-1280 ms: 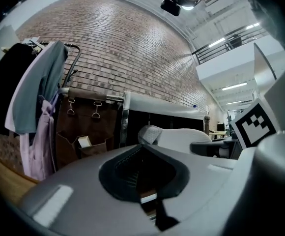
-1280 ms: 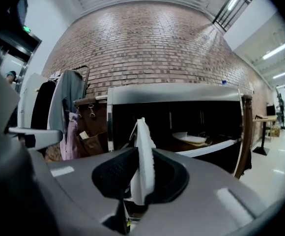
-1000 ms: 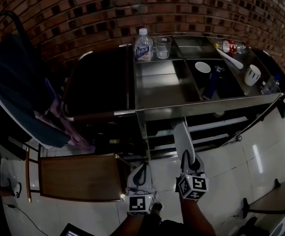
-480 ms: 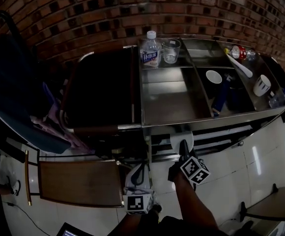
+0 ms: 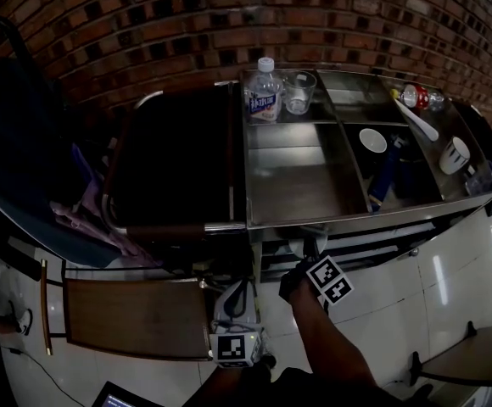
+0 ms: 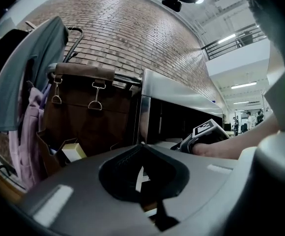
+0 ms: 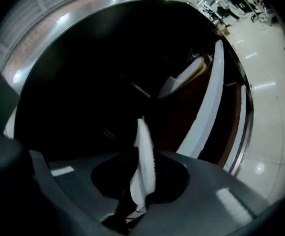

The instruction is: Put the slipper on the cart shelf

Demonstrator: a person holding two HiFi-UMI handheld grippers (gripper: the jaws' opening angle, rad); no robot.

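In the head view the pale slipper [image 5: 299,246] pokes into the dark shelf under the steel cart top [image 5: 314,219]; only its near end shows. My right gripper [image 5: 304,265] sits just below the cart's front edge, shut on the slipper's heel. From the right gripper view the slipper [image 7: 143,161] is a thin white serrated edge clamped between the jaws of the right gripper [image 7: 141,149], with the dark shelf space ahead. My left gripper [image 5: 233,299] hangs low by the floor, shut; in its own view the left gripper [image 6: 141,149] shows only a pale sliver behind its jaw tips.
On the cart top stand a water bottle [image 5: 265,91], a glass [image 5: 298,91], a bowl [image 5: 371,140], a spoon [image 5: 416,117] and a white cup [image 5: 455,153]. A brown bag [image 5: 178,159] hangs at the cart's left end. A wooden panel [image 5: 136,316] lies low left.
My right gripper has moved forward and up to the cart's front, carrying the slipper under the steel top so less of it shows. The left gripper has stayed put.
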